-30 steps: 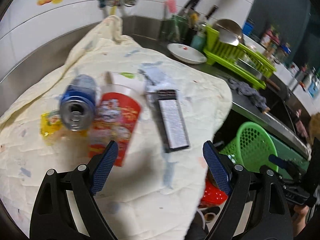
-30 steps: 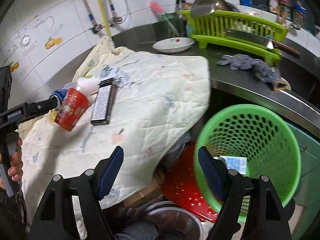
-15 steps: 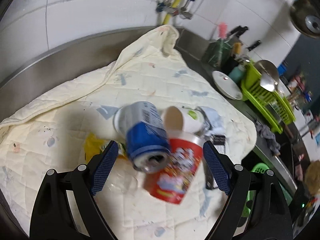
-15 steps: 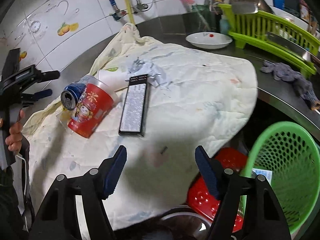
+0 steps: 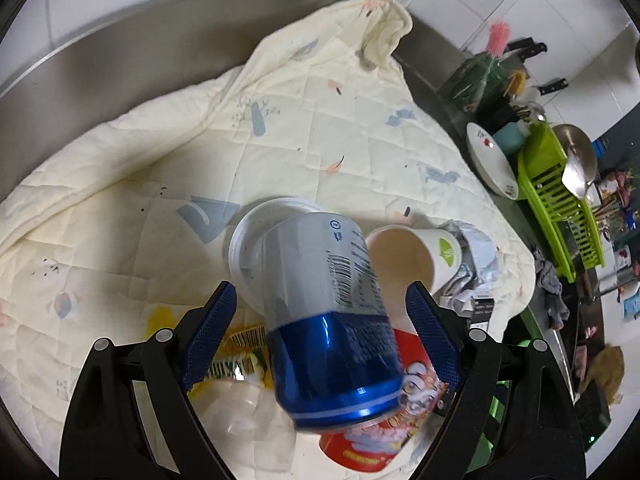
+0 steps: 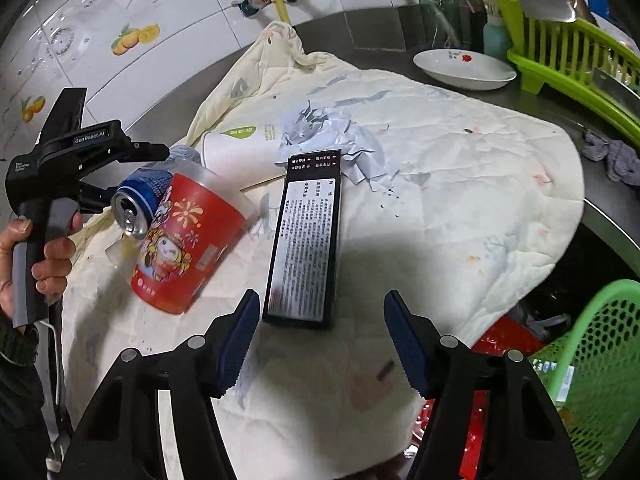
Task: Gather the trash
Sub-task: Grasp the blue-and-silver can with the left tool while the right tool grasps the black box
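A blue and white drink can (image 5: 332, 320) lies tilted on a pile of trash on the quilted cloth (image 5: 280, 152). My left gripper (image 5: 320, 294) is open around the can, with a gap at each pad. The can leans on a red printed cup (image 6: 188, 248), with a white paper cup (image 6: 236, 148), crumpled paper (image 6: 332, 132) and a yellow wrapper (image 5: 240, 356) close by. A flat black box (image 6: 308, 236) lies on the cloth. My right gripper (image 6: 320, 304) hovers at its near end, jaws closing, pads not touching it.
A green mesh basket (image 6: 600, 360) holding a paper scrap stands low at the right, past the cloth's edge, with a red basin (image 6: 492, 344) beside it. On the steel counter are a white plate (image 6: 464, 66), a green dish rack (image 6: 568, 52) and a grey rag (image 6: 612, 156).
My left gripper has swung in over the pile until the can sits between its fingers. My right gripper has moved left from the green basket to the black box, its jaws narrowing.
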The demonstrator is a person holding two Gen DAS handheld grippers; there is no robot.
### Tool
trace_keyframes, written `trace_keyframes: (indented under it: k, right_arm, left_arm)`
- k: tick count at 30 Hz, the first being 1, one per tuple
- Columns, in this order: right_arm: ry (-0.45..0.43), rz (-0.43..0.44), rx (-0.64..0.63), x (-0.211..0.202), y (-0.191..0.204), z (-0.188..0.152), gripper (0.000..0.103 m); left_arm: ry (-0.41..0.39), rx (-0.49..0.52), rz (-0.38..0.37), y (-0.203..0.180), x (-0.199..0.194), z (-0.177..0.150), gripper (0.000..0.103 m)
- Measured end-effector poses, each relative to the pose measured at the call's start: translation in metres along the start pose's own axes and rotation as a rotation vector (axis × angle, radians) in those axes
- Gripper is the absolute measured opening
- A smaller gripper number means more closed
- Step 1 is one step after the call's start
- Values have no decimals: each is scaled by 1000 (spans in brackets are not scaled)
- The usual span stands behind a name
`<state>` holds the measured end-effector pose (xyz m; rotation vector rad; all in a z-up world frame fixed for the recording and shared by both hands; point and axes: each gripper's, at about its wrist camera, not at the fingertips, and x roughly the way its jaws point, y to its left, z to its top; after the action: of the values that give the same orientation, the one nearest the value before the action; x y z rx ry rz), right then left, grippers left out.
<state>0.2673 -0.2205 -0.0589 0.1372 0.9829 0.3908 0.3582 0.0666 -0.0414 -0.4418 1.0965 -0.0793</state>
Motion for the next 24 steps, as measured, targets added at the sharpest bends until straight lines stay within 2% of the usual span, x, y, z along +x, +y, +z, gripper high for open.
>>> trace_keyframes:
  k: [13, 16, 18, 24]
  right_arm:
    - [26, -4, 38, 36, 1, 25, 60]
    - [36, -9, 31, 44, 5, 28, 58]
    - [45, -15, 27, 49, 8, 29, 53]
    - [50, -18, 30, 58, 10, 30, 44]
  left_arm:
    - [61, 5, 0, 5, 24, 6, 85]
    - [73, 7, -10, 4, 27, 6, 78]
    - [84, 10, -24, 3, 29, 5, 70]
    - [81, 21, -44, 3, 28, 2, 66]
